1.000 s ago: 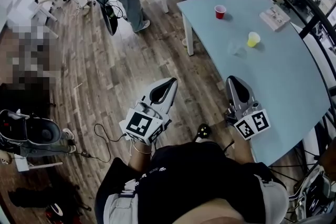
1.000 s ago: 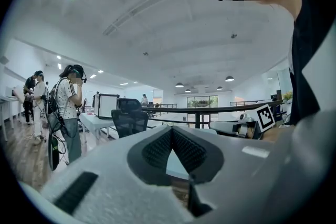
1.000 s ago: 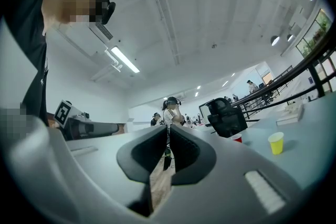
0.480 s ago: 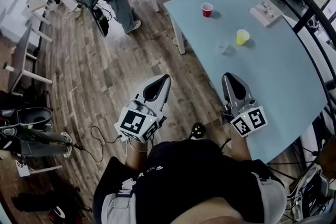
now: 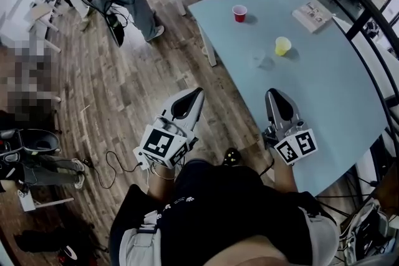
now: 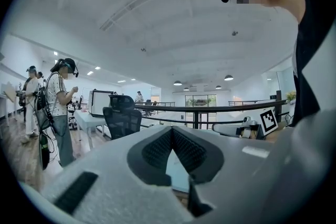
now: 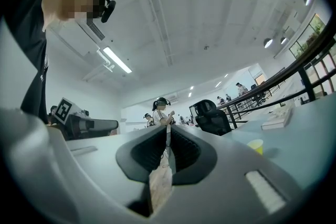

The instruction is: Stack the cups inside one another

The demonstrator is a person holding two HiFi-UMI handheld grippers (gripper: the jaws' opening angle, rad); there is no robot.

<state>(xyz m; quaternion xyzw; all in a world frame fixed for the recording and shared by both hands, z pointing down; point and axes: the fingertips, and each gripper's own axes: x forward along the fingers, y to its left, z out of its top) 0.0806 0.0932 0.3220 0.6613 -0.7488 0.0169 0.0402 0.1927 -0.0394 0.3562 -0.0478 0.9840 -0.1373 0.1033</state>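
Hovering empty, my right claw and left claw are both pinched shut; the yellow cup lies at twelve o'clock from the nearer right claw.

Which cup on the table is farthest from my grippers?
The red cup, by the far corner of the table. The yellow cup and the clear cup beside it stand closer to you.

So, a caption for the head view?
Left gripper and right gripper, shut, near a table with red cup, yellow cup, clear cup.
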